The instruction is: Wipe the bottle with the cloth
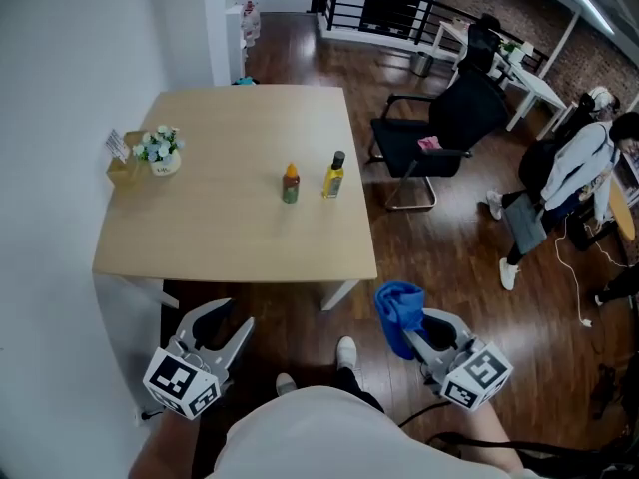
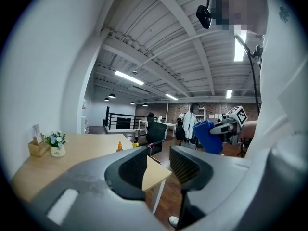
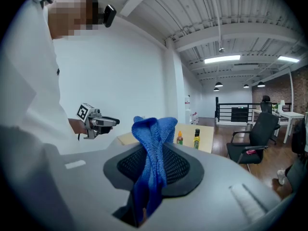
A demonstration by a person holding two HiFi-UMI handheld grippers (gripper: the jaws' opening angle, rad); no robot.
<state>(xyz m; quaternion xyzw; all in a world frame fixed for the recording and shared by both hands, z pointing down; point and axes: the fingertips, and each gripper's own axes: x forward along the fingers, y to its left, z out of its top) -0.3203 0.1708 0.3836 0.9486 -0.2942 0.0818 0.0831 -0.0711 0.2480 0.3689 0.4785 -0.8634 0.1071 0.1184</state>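
Head view: right gripper (image 1: 427, 335) jaws clamped on blue cloth (image 1: 397, 312); left gripper (image 1: 215, 329) jaws wide, empty; yellow bottle (image 1: 333, 176), orange-capped bottle (image 1: 291, 184) upright mid-tabletop (image 1: 220, 233), well ahead of both; yellow nearer cloth.

We find the head view set above the person, facing steeply down and well back from the table (image 1: 230, 238). The left gripper (image 1: 226, 319) and right gripper (image 1: 419, 335) sit at its lower edge. The left gripper view looks level between its parted jaws, over the table corner, to the right gripper. The right gripper view looks past the cloth (image 3: 153, 148) pinched in its jaws to the left gripper. All three share the table, the orange-capped bottle (image 1: 291, 183) and the yellow bottle (image 1: 333, 175).
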